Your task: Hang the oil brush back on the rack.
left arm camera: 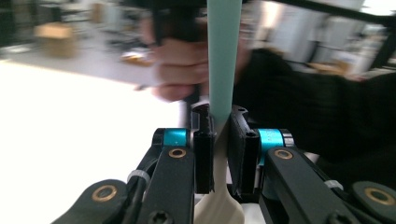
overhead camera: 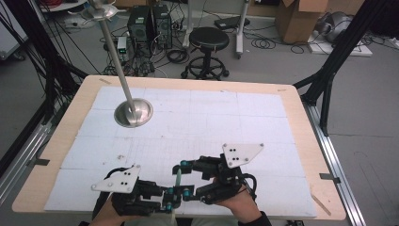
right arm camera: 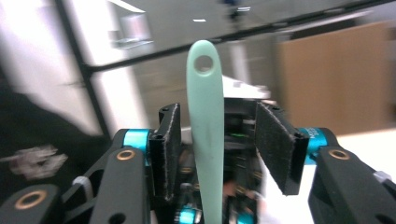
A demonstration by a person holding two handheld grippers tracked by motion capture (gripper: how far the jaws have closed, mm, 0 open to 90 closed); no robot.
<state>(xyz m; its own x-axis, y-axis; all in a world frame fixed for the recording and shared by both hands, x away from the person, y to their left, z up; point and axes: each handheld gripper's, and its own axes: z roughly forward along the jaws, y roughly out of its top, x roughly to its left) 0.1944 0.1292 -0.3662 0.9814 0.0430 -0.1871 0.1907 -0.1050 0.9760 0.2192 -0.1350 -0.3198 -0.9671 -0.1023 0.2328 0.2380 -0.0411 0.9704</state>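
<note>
Bench [overhead camera: 301,141]: its white sheet lies under both of your hands, which sit at the near edge.
Stand [overhead camera: 133,113]: the round metal base with its slanted pole rests far back on the left, well apart from your grippers.
Left gripper [overhead camera: 170,197]: you have it closed on the spatula; in the left gripper view the pads press where the green handle meets the cream blade.
Right gripper [overhead camera: 182,165]: your jaws stand apart around the handle's upper part, with a gap on either side, so they grip nothing.
Spatula [left arm camera: 223,56]: it stands roughly upright between your two grippers, its holed end [right arm camera: 204,63] rising past the right gripper's pads.
</note>
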